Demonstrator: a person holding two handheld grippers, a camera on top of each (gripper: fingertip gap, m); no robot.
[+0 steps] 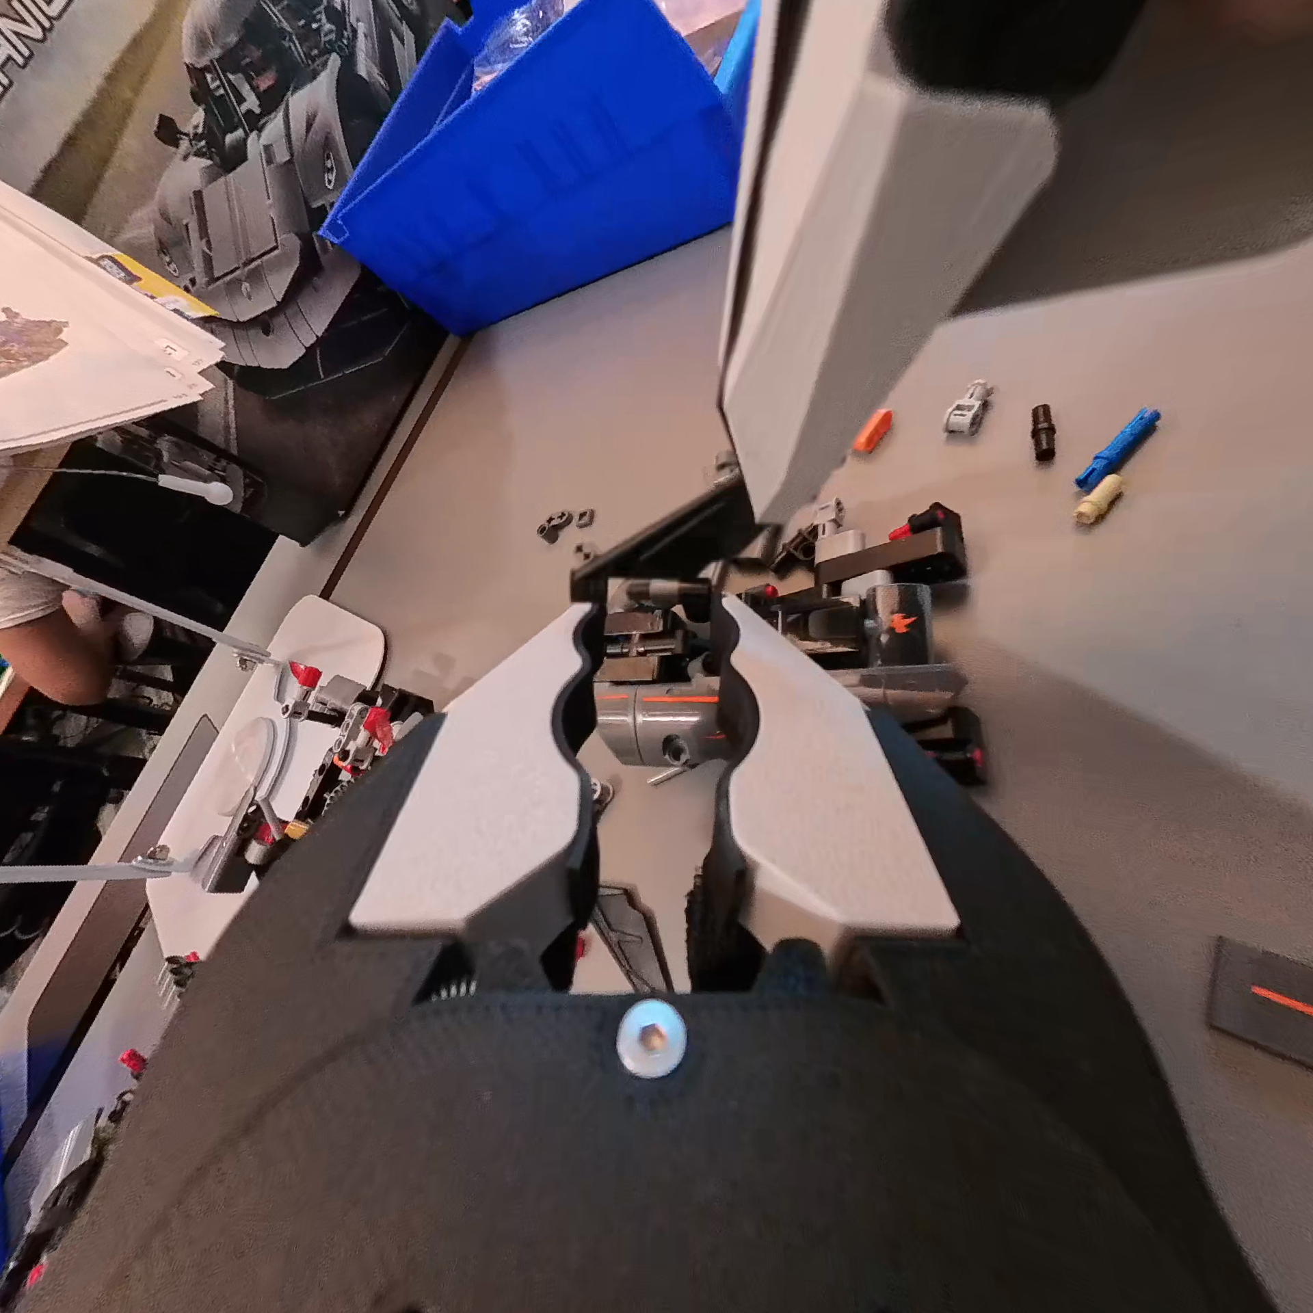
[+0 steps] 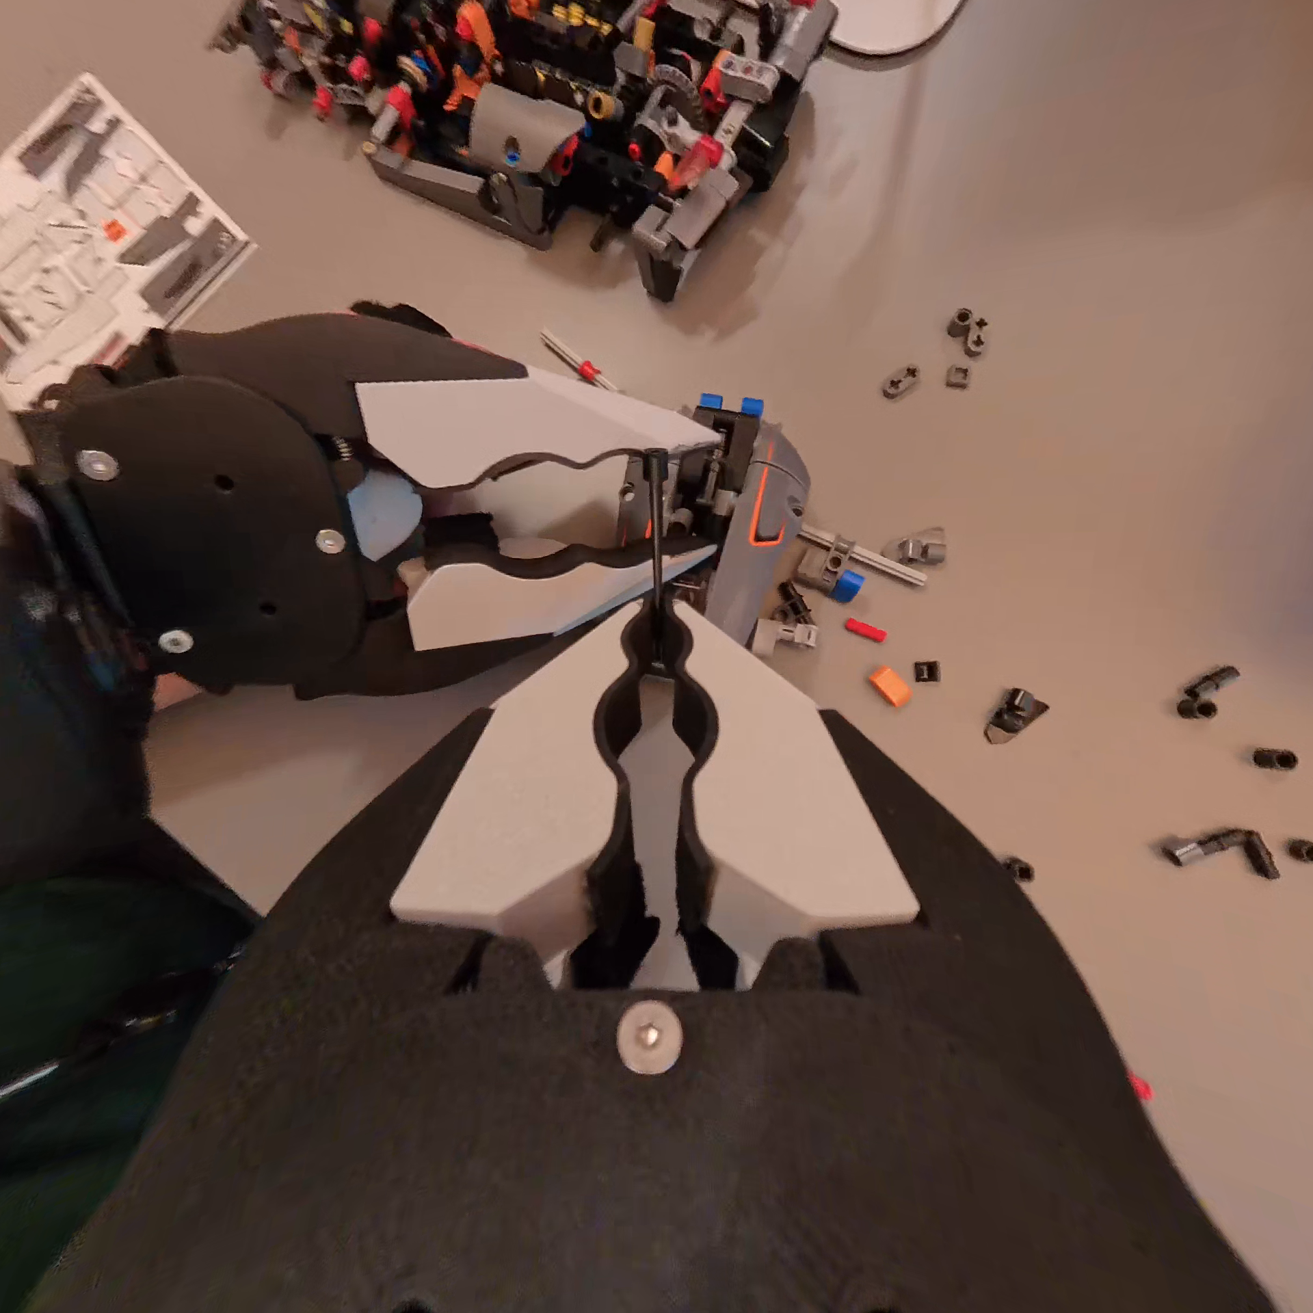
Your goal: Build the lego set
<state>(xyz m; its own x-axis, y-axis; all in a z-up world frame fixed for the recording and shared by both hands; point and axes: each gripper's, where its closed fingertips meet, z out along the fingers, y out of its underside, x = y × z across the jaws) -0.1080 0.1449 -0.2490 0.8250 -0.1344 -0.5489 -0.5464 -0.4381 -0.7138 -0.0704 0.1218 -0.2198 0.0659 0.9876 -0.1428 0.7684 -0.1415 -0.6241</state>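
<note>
Axle (image 2: 657, 540) insertion under way: right gripper (image 2: 657, 625) pinches the thin black rod, left gripper (image 2: 710, 497) clamps the grey sub-assembly (image 2: 764, 497). Next, probably line the tip with its hole and press straight.

1. The large lego model (image 2: 568, 121) is cut off by the top edge of the right wrist view.
2. The right gripper (image 1: 874, 234) is motion-blurred, hiding part of the grey sub-assembly (image 1: 838, 611).
3. The blue bin (image 1: 540, 192) runs past the top edge.
</note>
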